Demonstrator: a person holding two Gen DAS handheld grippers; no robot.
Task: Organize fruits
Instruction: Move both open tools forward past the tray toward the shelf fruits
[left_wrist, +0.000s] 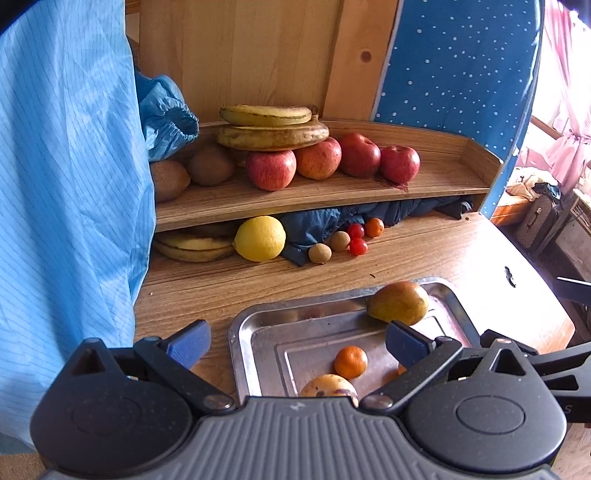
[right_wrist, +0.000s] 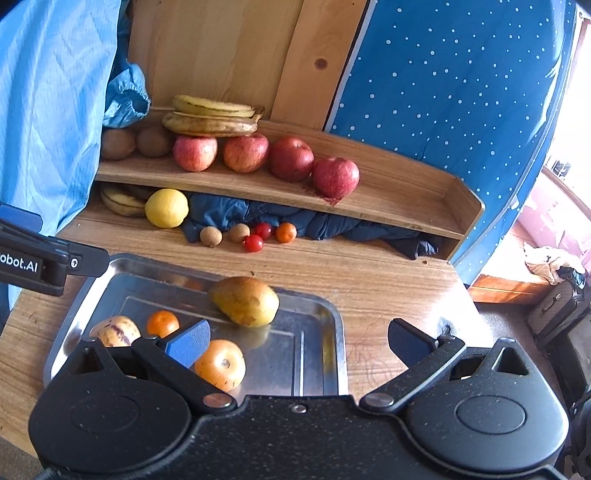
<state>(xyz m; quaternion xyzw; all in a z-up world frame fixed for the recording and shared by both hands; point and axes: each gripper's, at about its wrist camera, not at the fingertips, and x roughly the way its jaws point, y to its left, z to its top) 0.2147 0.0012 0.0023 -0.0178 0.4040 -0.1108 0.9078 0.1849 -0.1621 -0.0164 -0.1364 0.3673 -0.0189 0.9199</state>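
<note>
A steel tray (left_wrist: 240, 332) (right_wrist: 334, 314) lies on the wooden table. It holds a green-brown pear (left_wrist: 399, 302) (right_wrist: 245, 301), a small tangerine (left_wrist: 351, 362) (right_wrist: 162, 323), a striped pale fruit (right_wrist: 114, 330) and a round orange fruit (right_wrist: 221, 363). My left gripper (left_wrist: 297, 341) hovers open over the tray's left part, holding nothing. Over the tray's right half, my right gripper (right_wrist: 297, 341) is open too, its left finger (right_wrist: 188, 341) just above the orange fruit. On the shelf (left_wrist: 332, 192) sit bananas (left_wrist: 269, 125), several apples (right_wrist: 291, 158) and kiwis (left_wrist: 210, 164).
Under the shelf lie more bananas (left_wrist: 195, 247), a lemon (left_wrist: 260, 238), two longans (right_wrist: 211, 236), cherry tomatoes (right_wrist: 253, 243), a tiny orange (right_wrist: 286, 232) and dark blue cloth (right_wrist: 332, 225). A light blue sleeve (left_wrist: 66, 184) fills the left. A dotted blue board (right_wrist: 461, 92) leans at the right.
</note>
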